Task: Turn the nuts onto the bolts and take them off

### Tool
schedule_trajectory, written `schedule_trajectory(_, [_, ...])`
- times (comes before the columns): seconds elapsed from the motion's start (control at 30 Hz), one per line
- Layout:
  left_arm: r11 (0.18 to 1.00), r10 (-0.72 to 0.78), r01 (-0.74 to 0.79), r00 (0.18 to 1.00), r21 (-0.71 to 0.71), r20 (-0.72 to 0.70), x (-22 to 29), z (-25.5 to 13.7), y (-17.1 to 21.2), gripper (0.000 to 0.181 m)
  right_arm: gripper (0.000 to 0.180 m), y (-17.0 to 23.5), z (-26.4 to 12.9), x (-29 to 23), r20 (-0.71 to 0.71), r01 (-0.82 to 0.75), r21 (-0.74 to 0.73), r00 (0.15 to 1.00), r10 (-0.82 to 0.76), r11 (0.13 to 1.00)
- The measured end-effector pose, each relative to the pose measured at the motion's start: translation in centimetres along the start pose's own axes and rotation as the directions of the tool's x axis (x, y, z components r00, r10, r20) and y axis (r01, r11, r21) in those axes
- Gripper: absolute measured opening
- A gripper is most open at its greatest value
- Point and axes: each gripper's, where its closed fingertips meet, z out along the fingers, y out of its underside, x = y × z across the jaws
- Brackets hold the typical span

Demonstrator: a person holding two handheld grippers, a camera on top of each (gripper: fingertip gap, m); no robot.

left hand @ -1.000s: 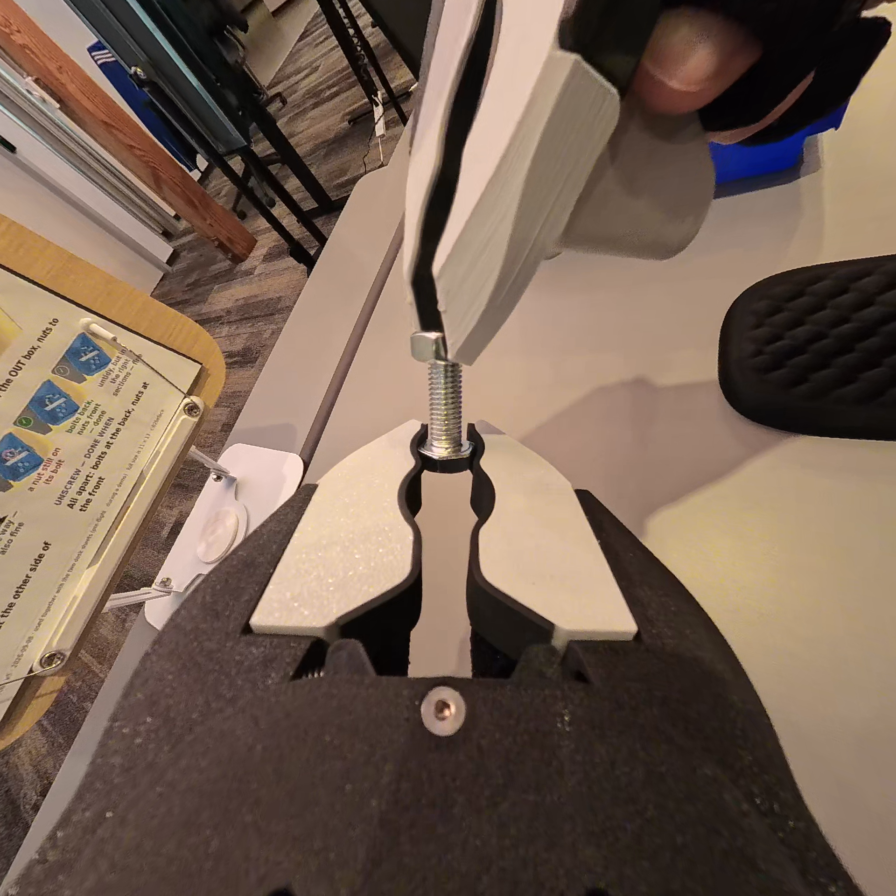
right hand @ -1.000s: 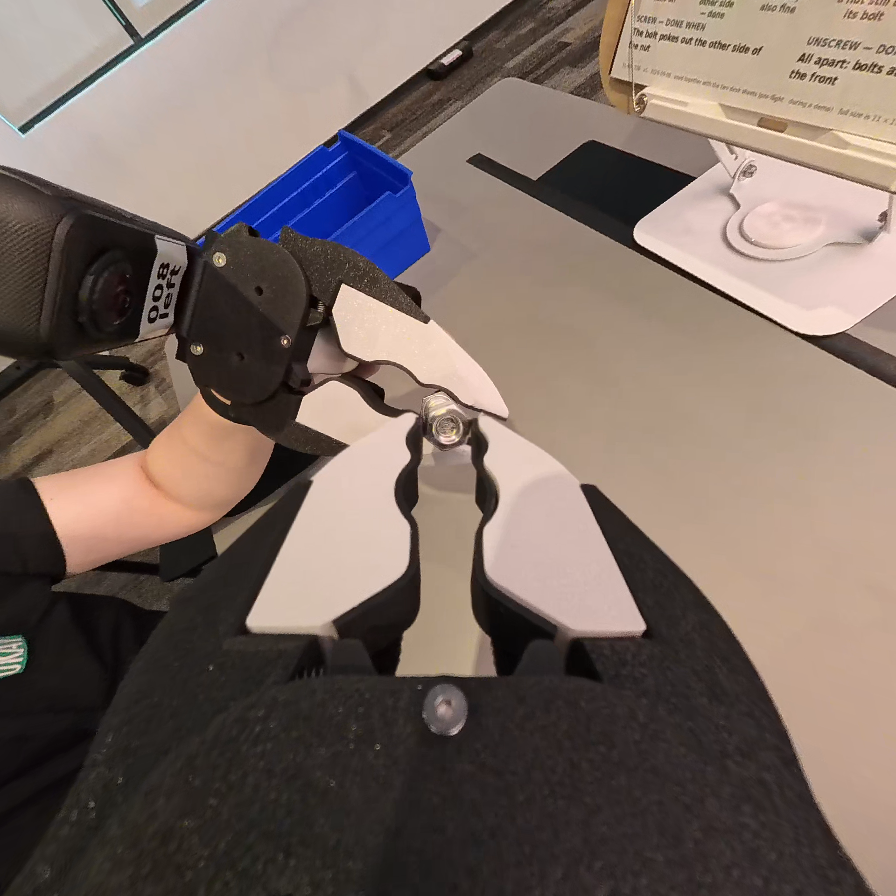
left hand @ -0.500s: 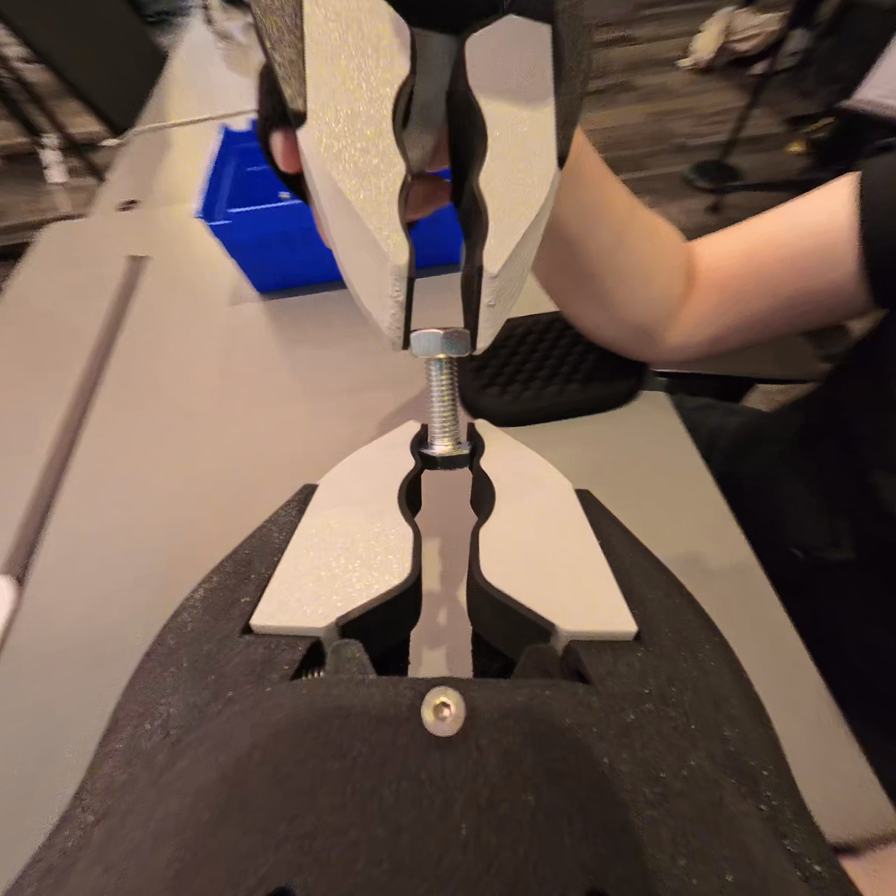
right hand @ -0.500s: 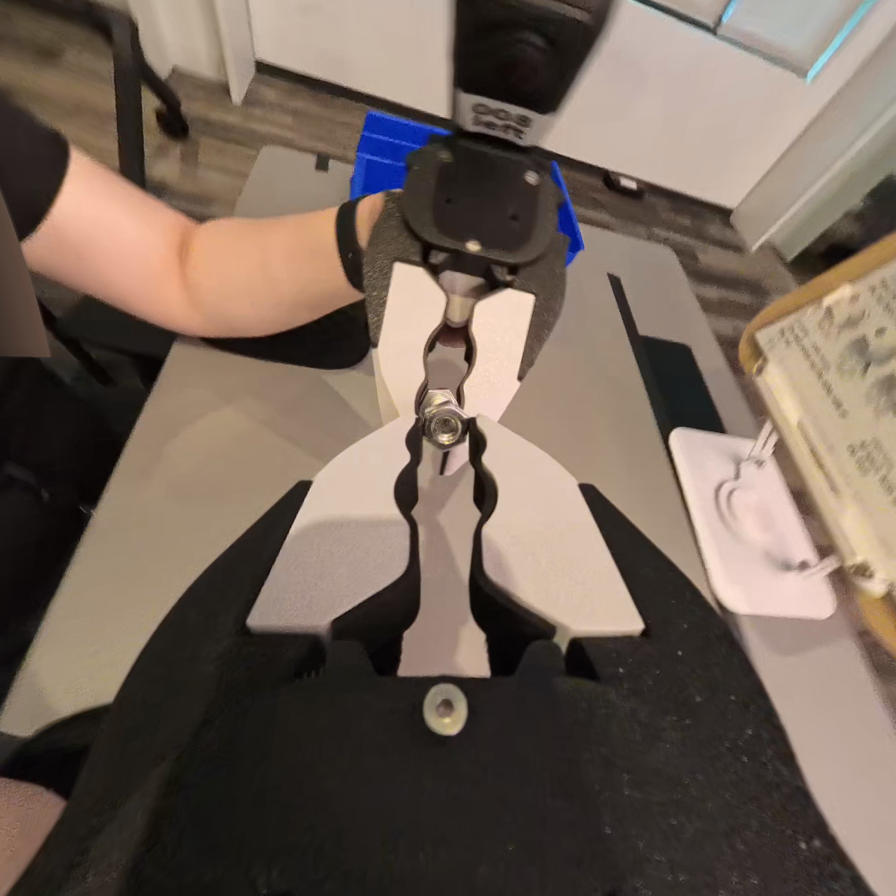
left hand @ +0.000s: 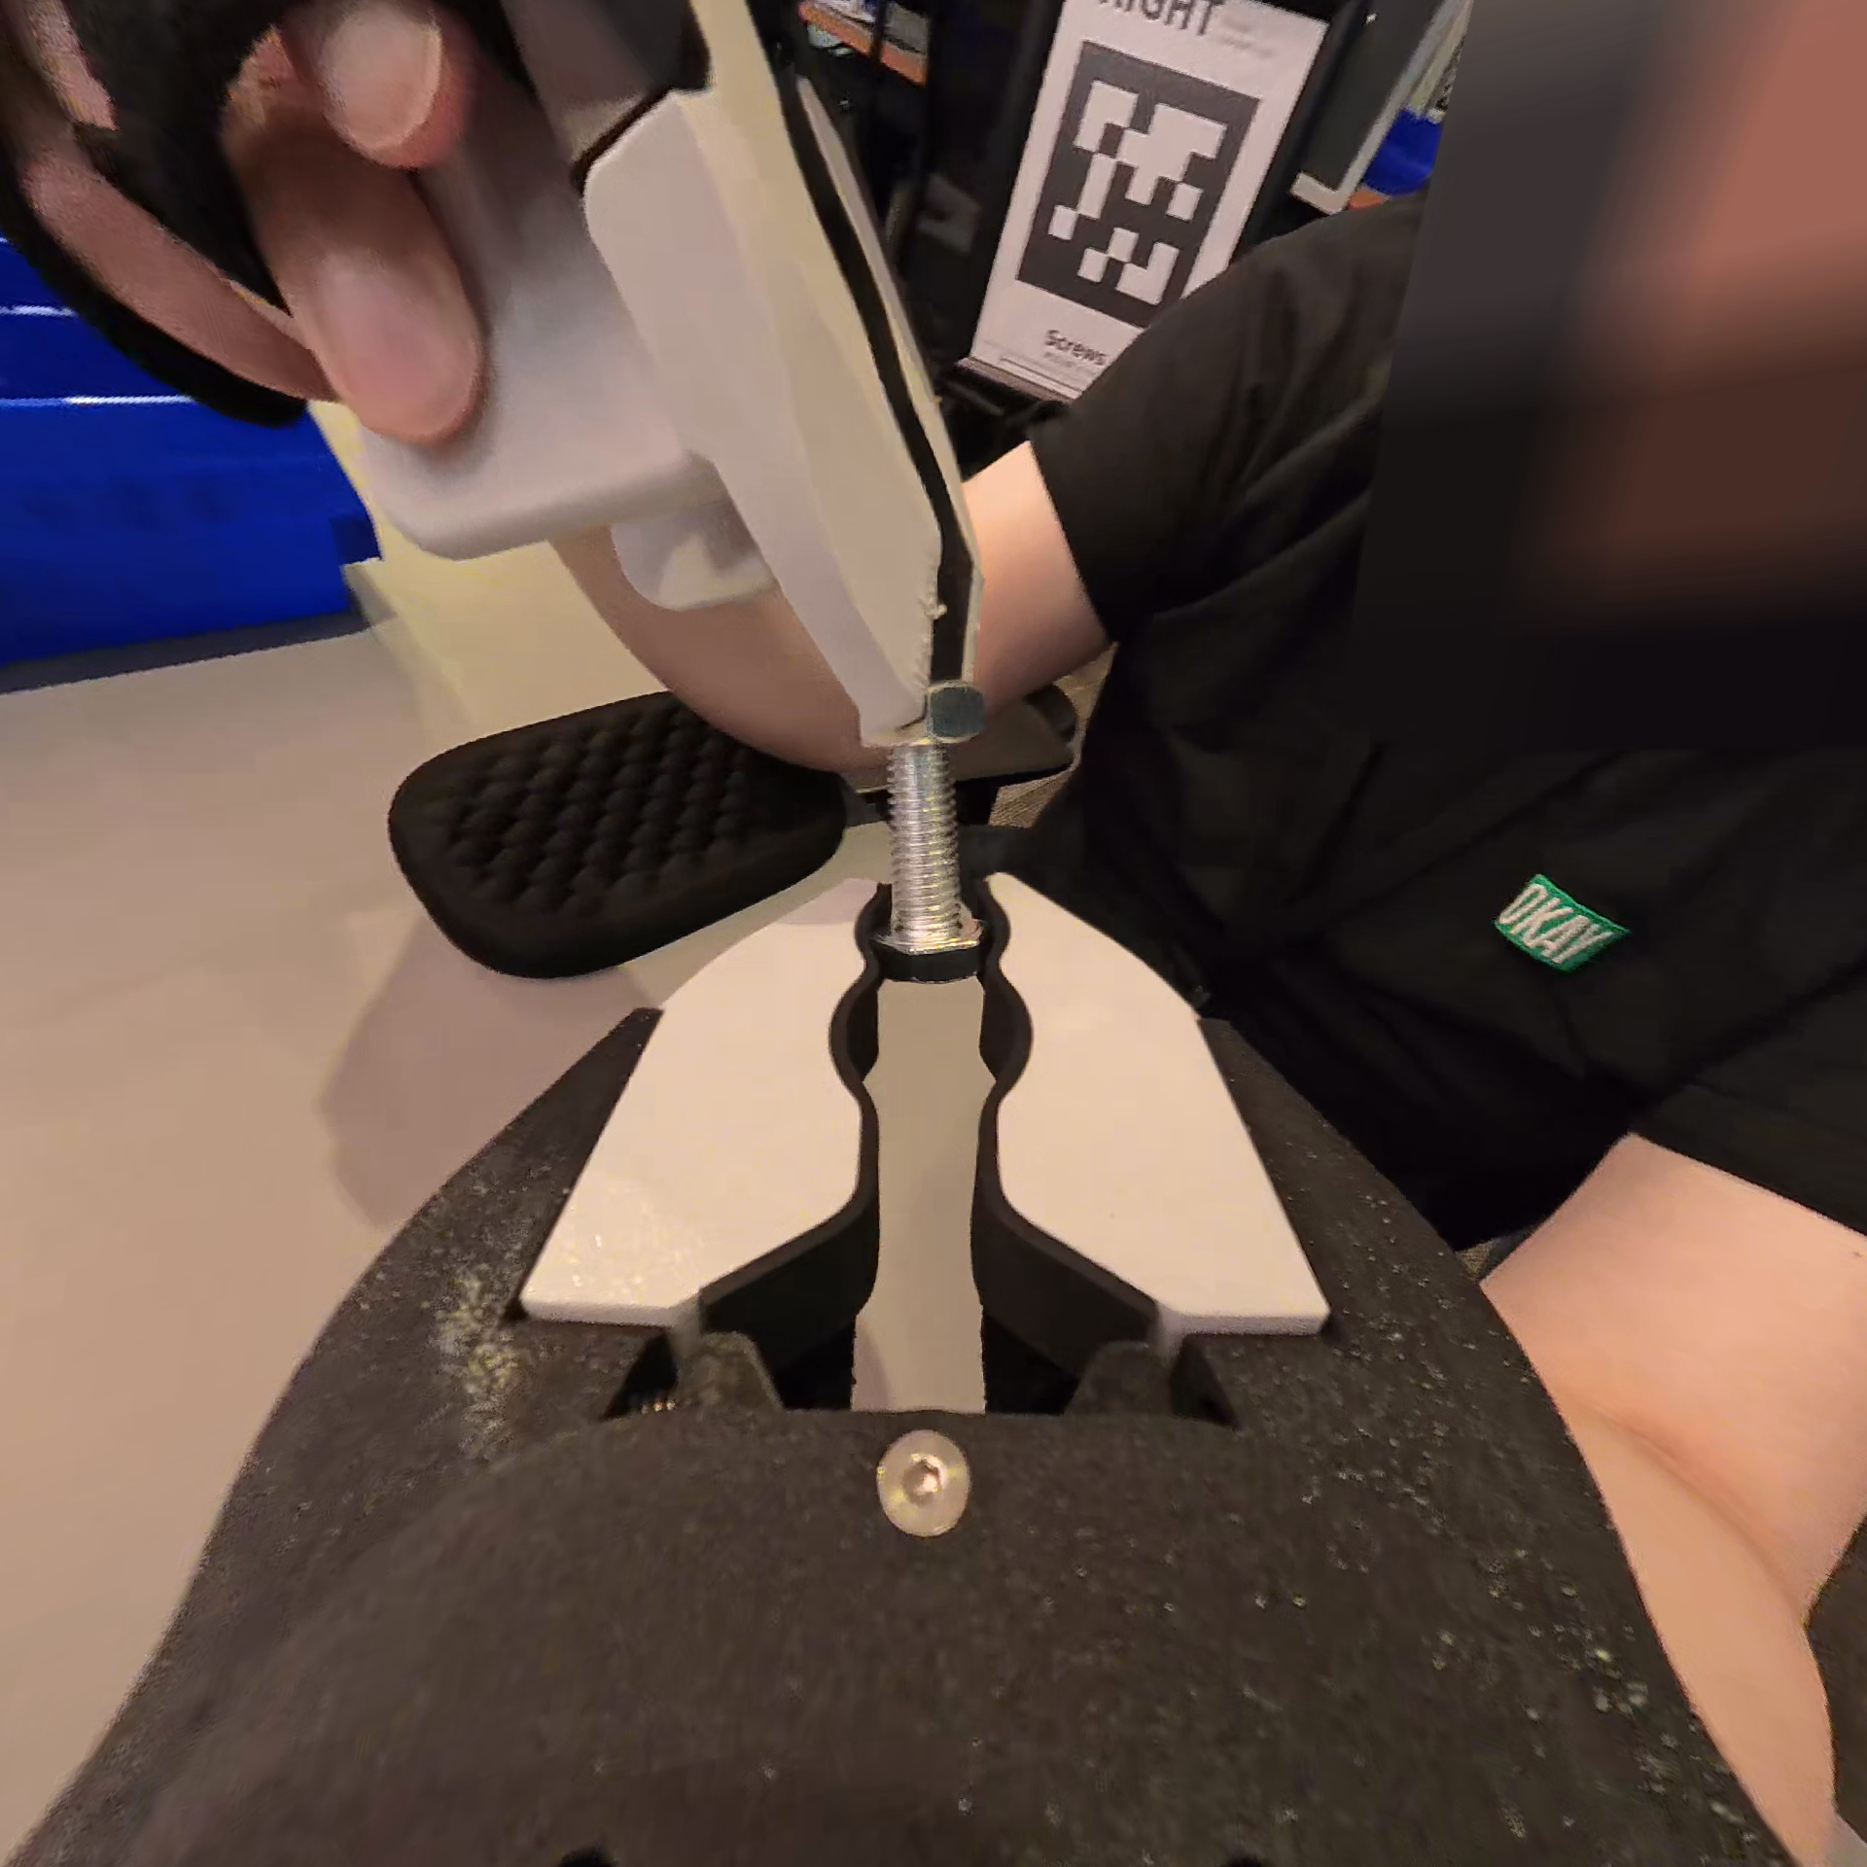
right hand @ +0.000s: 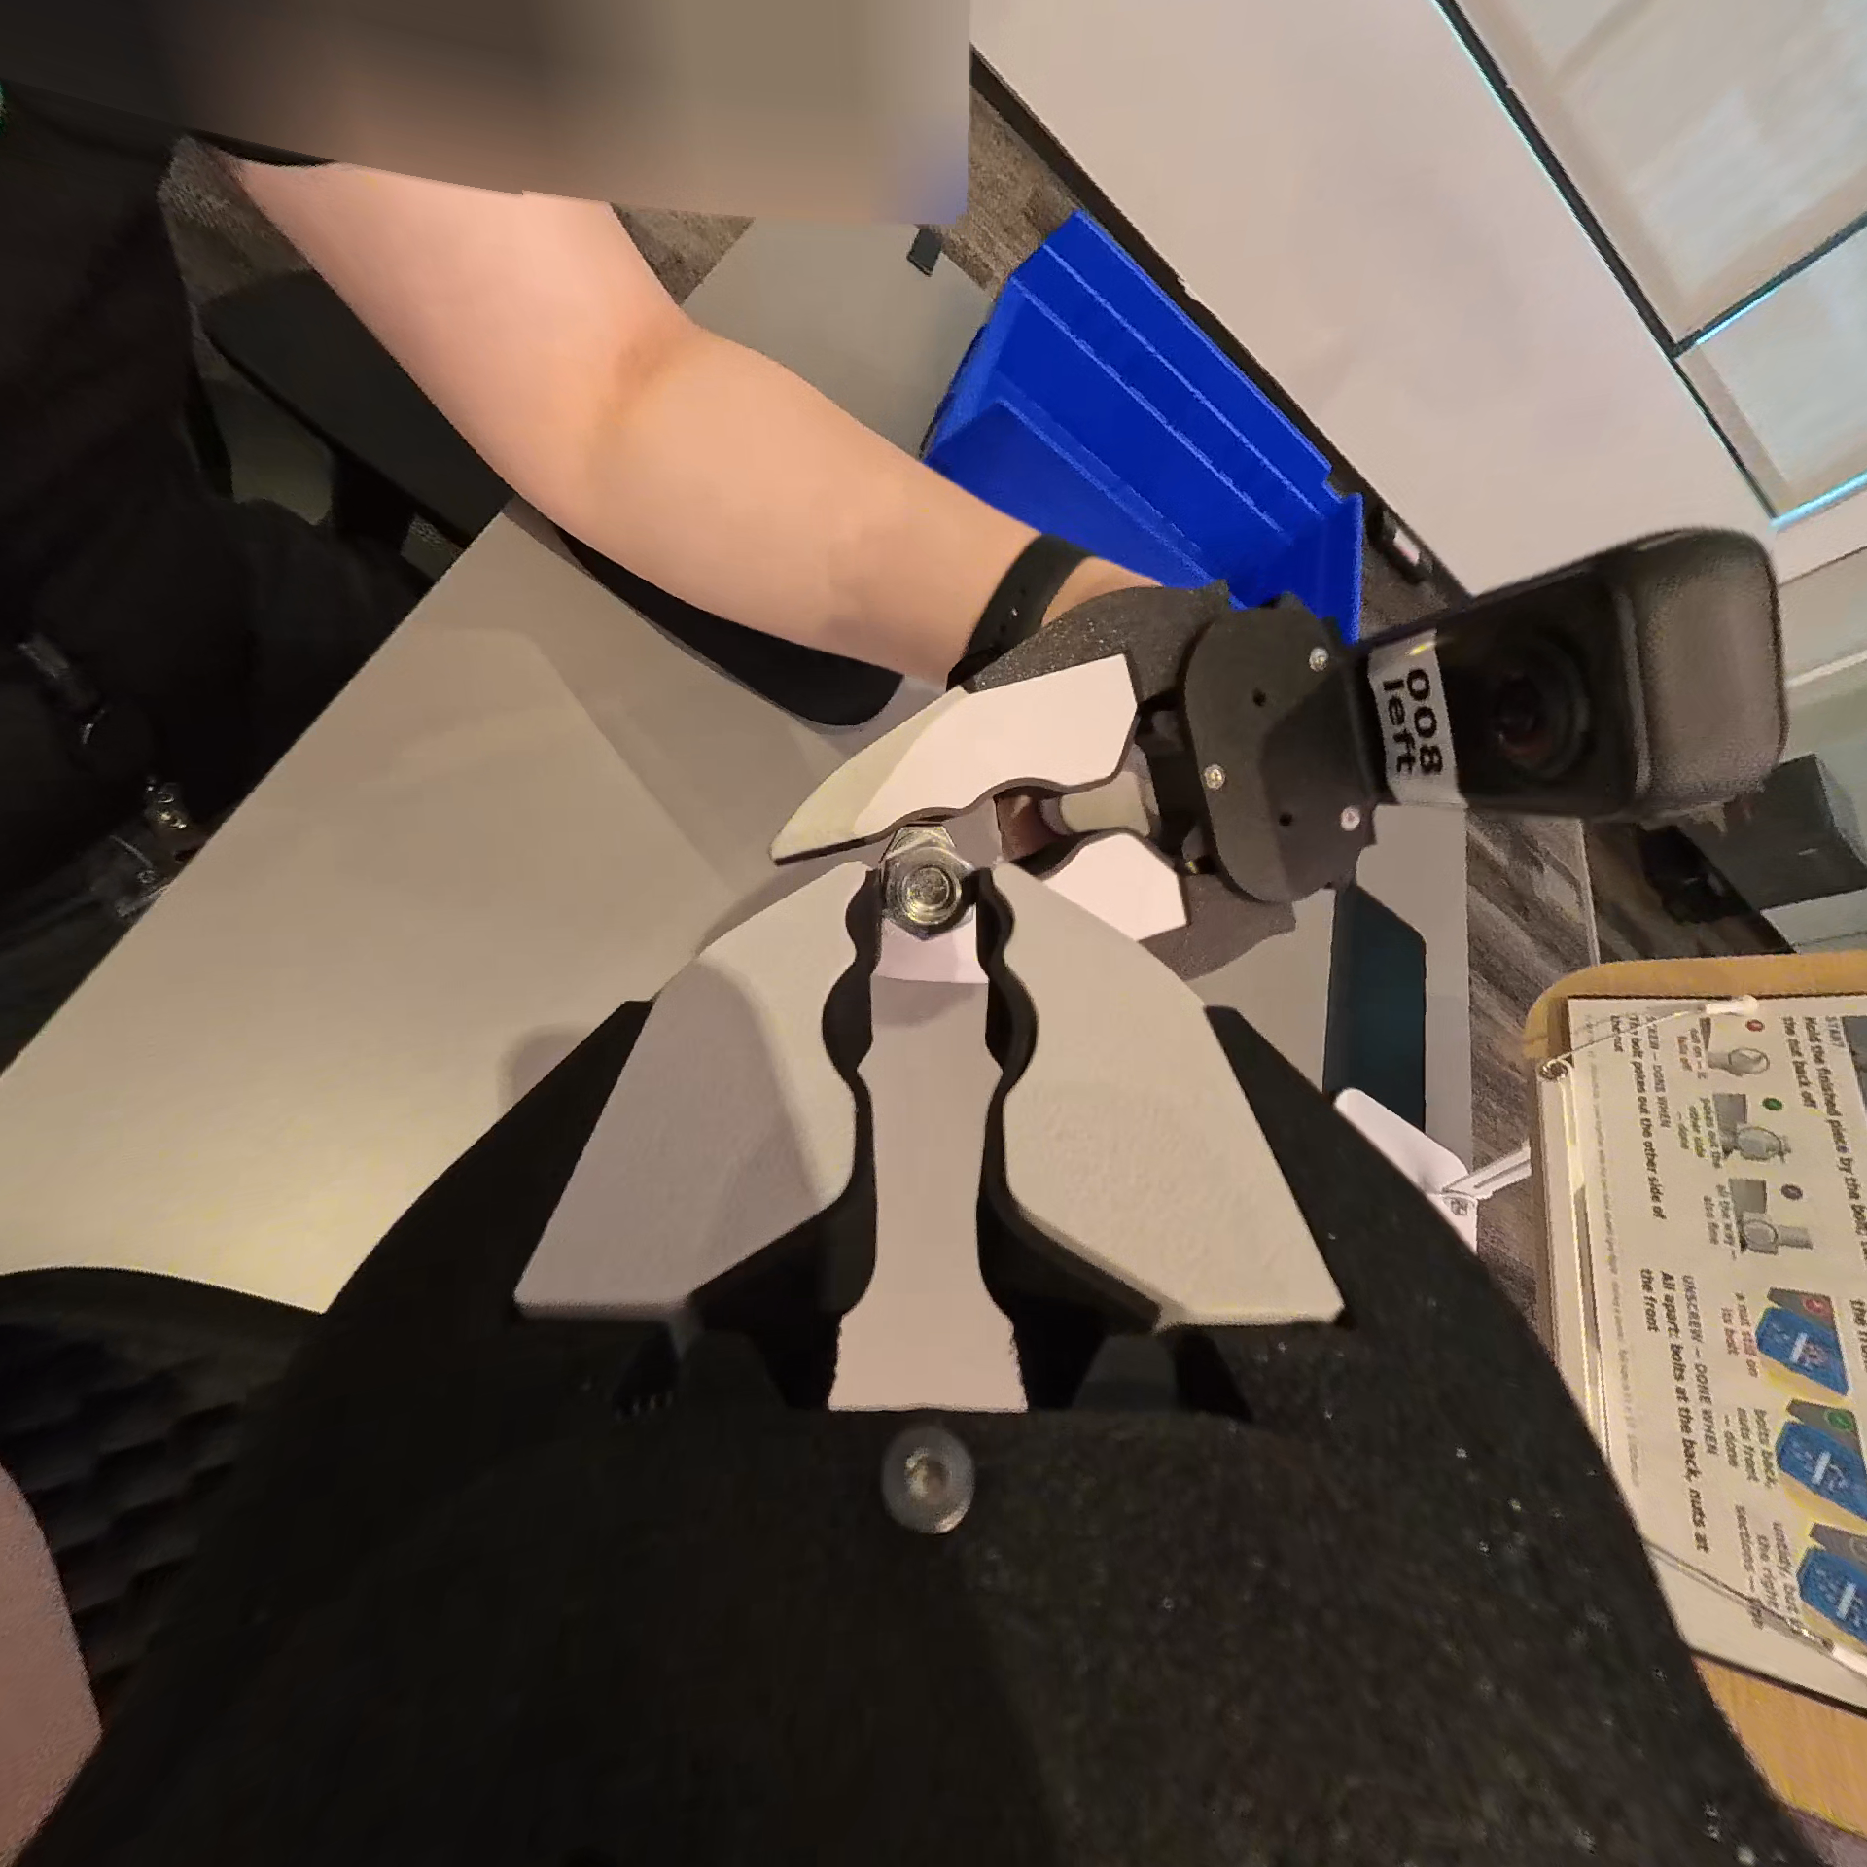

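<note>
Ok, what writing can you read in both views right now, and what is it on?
I won't quote wording; these things carry it:
White sign with a black square marker, in the background: legible print.
Green patch on the black shirt: legible.
White sticker on the black camera: legible.
Laminated instruction sheet, right edge: dense print with pictures, mostly too small.
</note>
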Motion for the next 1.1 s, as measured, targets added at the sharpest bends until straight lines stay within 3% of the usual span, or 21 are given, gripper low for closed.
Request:
schedule_trajectory(0.2, [1.0, -0.01, 0.012, 0.983, 0.01, -0.184, 2.1, 0.5, 0.4, 0.015, 0.017, -1.3, 0.6, -1.0, 0.037, 0.057, 0.018, 0.998, -0.058, 0.998])
schedule_trajectory(0.43, [1.0, -0.02, 0.023, 0.969, 0.011, -0.248, 2.8, 0.4, 0.7, 0.015, 0.017, -1.5, 1.1, -1.3, 0.056, 0.073, 0.019, 0.996, -0.074, 0.997])
schedule_trajectory(1.1, [0.992, -0.062, 0.085, 0.973, 0.096, -0.221, 1.5, -0.4, -0.3, 0.015, 0.017, -0.7, 0.4, -0.1, 0.004, 0.031, 0.051, 1.0, -0.031, 0.998])
